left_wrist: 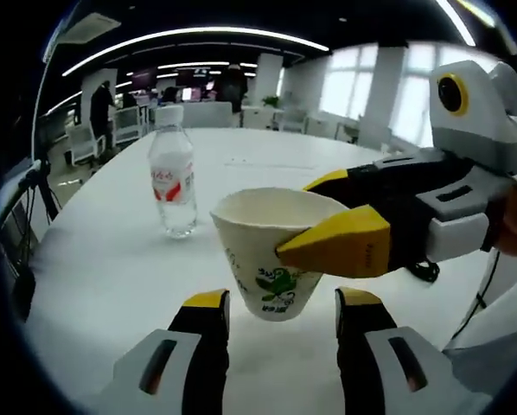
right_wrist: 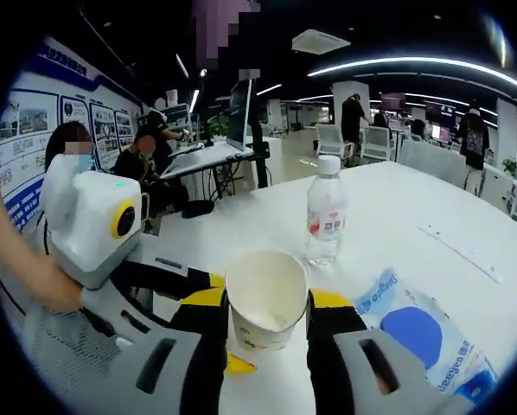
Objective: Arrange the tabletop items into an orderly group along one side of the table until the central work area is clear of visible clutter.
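We're looking at a paper cup, tapered, cream-white with a green printed motif on its side, and as far as we can see into it the inside is empty. In the left gripper view the right gripper comes in from the right, its yellow-tipped fingers pinching the cup's rim, one inside the wall and one outside. The left gripper sits just below the cup, its fingers spread apart and holding nothing.

In the right gripper view the same cup stands between the right gripper fingers, gripped tight, with the left gripper just under it.

Behind the cup stands a clear plastic water bottle, upright, white cap on, red and white label; its fill level we can't judge for sure. It shows again in the right gripper view.

Near the bottle lies a crinkled blue and white plastic packet, flat on the surface, which is smooth, white and round-edged.
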